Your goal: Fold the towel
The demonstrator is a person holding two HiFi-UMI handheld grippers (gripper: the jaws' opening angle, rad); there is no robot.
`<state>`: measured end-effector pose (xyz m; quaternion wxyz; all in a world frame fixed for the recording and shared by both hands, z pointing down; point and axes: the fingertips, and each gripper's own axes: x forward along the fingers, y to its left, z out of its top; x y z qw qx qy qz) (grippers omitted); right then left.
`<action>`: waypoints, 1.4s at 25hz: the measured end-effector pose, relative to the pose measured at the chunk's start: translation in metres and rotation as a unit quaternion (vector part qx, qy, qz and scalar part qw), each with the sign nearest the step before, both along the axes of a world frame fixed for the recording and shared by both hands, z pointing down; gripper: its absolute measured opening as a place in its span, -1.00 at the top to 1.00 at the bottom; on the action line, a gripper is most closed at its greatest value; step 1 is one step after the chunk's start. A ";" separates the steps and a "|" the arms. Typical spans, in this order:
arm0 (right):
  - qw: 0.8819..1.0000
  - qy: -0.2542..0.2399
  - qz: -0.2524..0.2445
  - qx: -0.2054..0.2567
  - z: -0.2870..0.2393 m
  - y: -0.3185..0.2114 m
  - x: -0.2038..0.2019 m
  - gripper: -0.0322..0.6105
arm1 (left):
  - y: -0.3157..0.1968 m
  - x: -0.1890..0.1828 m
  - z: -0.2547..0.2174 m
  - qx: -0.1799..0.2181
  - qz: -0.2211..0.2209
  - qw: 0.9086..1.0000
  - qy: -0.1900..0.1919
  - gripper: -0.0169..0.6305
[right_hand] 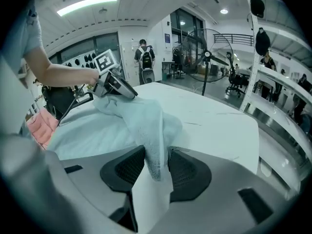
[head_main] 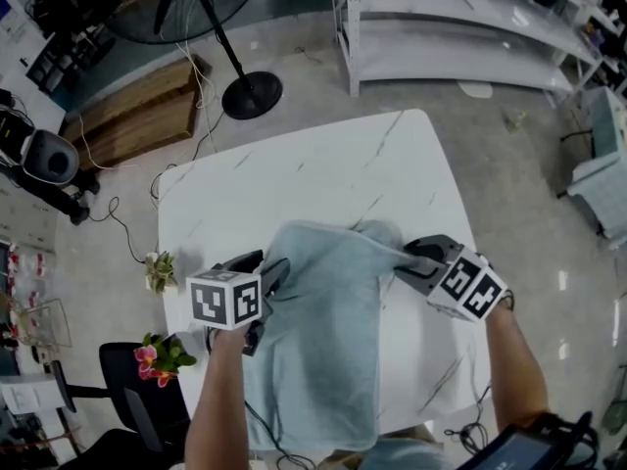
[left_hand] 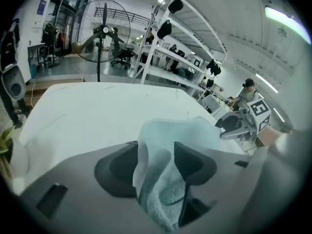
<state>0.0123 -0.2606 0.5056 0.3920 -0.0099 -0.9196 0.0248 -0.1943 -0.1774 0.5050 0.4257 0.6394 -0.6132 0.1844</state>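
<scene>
Head view: light-blue towel sprawls over the lower centre of the white counter, its bottom end reaching the counter's near edge at frame bottom. L gripper sits at the towel's left edge and R gripper at its upper-right corner, w/ fabric ridged up btwn them. Left gripper view: fingers wide apart, cloth loose in the gap. Right gripper view: fingers apart too, a towel fold hanging btwn them, not pinched.

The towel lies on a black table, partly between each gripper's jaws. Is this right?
No: the table is white, as the head view shows. The towel does lie on it, partly between the jaws of the left gripper and right gripper.
</scene>
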 end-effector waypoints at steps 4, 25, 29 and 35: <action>1.000 0.006 -0.010 -0.007 0.008 -0.001 -0.005 0.40 | -0.006 -0.007 0.016 -0.035 0.005 0.999 -0.018 0.37; 0.968 -0.123 0.031 0.219 -0.134 -0.085 -0.120 0.73 | -0.028 -0.116 -0.121 0.167 -0.126 0.951 -0.228 0.85; 0.966 -0.119 0.014 0.231 -0.123 -0.106 -0.162 0.76 | -0.037 -0.146 -0.102 0.150 -0.136 0.950 -0.239 0.85; 0.981 -0.052 0.085 0.167 -0.044 -0.174 -0.197 0.12 | -0.051 -0.197 -0.062 0.122 -0.166 0.938 -0.278 0.12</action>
